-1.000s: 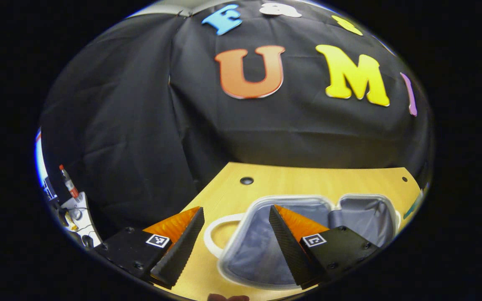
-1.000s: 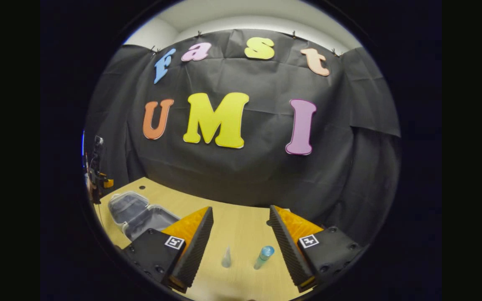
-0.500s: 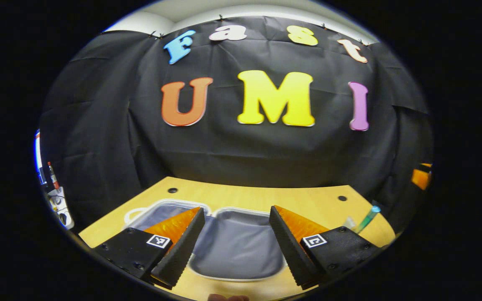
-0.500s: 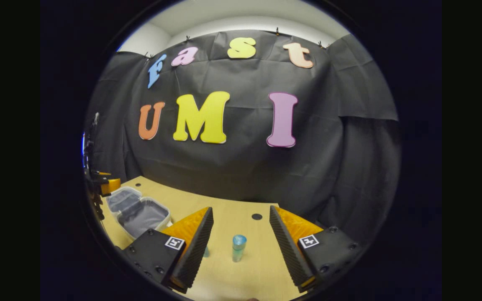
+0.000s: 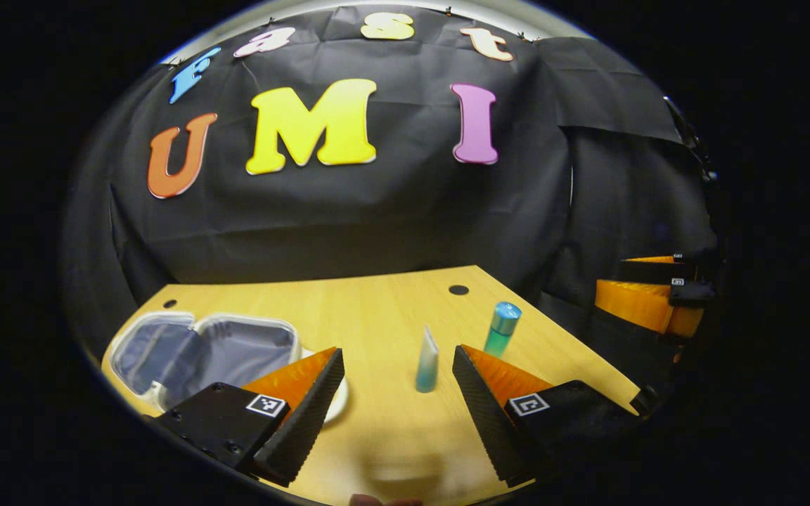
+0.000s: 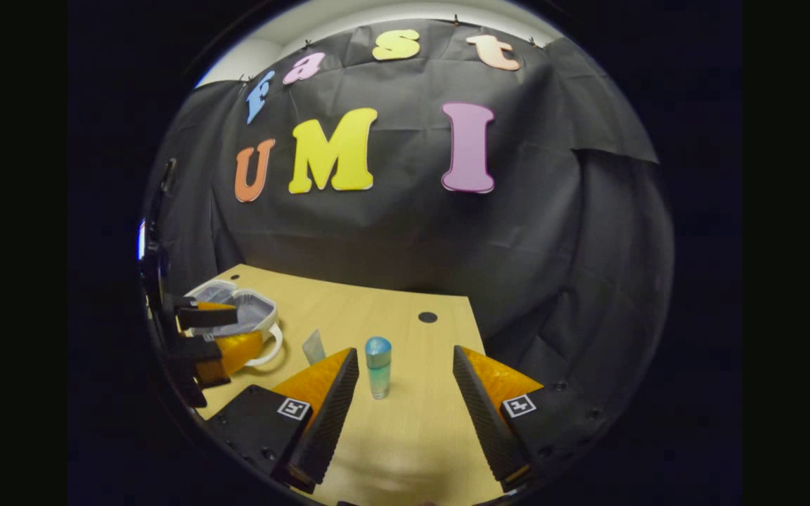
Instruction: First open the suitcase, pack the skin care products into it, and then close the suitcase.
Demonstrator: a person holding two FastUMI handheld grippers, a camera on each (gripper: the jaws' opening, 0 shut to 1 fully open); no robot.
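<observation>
Suitcase [image 5: 201,351]: lying open on the wooden table [image 5: 377,309], at the lower left of the left gripper view; both grey-lined halves are facing up, side by side, with a white rim around them. In the right gripper view it is sitting at the middle left [image 6: 247,309], its white handle [image 6: 271,348] curving toward the viewer.

Skin care tube [image 5: 427,360]: standing upright on its cap, a small translucent tube, just below the centre of the left gripper view and well apart from the suitcase. In the right gripper view [image 6: 313,344] it is peeking out just above the near finger on the left.

Skin care bottle [image 5: 502,327]: standing upright with a blue cap and a green-tinted body, near the tube and up to its right. In the right gripper view [image 6: 378,367] it is sitting between the two fingers, touching neither.

Left gripper [image 5: 398,383]: hovering over the table with its fingers spread wide and nothing between them. In the right gripper view it is showing at the left edge [image 6: 208,337], in front of the suitcase.

Right gripper [image 6: 405,379]: fingers spread wide, gripping nothing, the bottle framed in the gap. In the left gripper view it is appearing at the right edge [image 5: 651,295].

Table: a round dark hole [image 6: 427,317] is showing near its far edge.
</observation>
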